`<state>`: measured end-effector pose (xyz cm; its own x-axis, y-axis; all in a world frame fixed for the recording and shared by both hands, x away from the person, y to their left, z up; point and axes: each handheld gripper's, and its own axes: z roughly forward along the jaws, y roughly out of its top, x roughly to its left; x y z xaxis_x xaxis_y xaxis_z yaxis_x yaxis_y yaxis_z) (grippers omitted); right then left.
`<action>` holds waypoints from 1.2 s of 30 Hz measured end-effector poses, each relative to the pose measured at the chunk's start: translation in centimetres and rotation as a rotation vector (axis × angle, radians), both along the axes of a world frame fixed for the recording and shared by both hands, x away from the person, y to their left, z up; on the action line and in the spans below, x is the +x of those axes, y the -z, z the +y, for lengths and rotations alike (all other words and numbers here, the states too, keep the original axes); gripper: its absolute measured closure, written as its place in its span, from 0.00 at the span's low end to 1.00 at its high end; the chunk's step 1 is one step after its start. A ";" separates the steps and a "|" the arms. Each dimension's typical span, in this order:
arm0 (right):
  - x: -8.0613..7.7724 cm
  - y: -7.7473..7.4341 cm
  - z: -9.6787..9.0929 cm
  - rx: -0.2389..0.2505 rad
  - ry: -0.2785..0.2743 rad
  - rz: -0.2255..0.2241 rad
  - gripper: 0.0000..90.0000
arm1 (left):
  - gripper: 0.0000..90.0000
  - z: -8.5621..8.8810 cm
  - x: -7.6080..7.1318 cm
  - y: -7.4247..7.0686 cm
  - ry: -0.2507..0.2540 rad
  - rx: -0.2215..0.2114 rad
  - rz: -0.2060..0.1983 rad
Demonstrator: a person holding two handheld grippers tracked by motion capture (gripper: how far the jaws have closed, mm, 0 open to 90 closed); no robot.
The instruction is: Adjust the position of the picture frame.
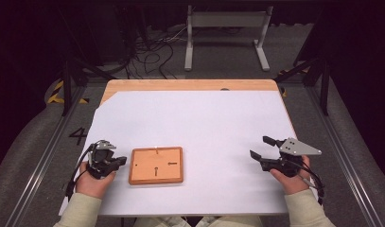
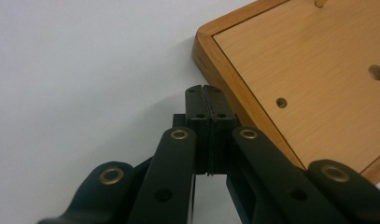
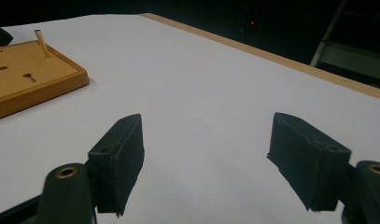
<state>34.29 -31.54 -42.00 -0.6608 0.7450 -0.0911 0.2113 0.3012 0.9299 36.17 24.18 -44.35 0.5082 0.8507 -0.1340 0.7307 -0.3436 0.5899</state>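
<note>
A flat wooden board (image 1: 156, 165) with slots and small holes lies on the white sheet near the front left. My left gripper (image 1: 121, 161) rests just left of it, jaws shut together with nothing between them; in the left gripper view its closed tips (image 2: 207, 100) sit beside the wooden board (image 2: 309, 88) at its corner, apart from it. My right gripper (image 1: 265, 147) is held at the front right, open and empty. In the right gripper view its pads (image 3: 122, 154) stand wide over bare sheet, with the wooden board (image 3: 33, 81) far left and a thin wooden peg (image 3: 41, 43) standing on it.
The white sheet (image 1: 204, 123) covers a wooden table whose edge (image 1: 190, 85) shows at the back. Beyond it are a white metal stand (image 1: 225, 35) and cables on the floor. Dark frame rails run along both sides.
</note>
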 end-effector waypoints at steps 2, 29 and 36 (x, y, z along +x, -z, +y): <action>0.0 0.0 0.0 -0.001 0.000 0.002 0.30 | 1.00 -0.2 0.1 0.3 0.014 0.010 0.024; 0.0 0.1 0.6 -0.026 -0.016 0.013 0.34 | 1.00 -5.8 0.4 0.5 0.141 -0.035 0.079; -0.8 -0.3 2.3 -0.074 -0.128 0.067 0.63 | 1.00 -11.1 0.4 0.5 0.248 -0.038 0.069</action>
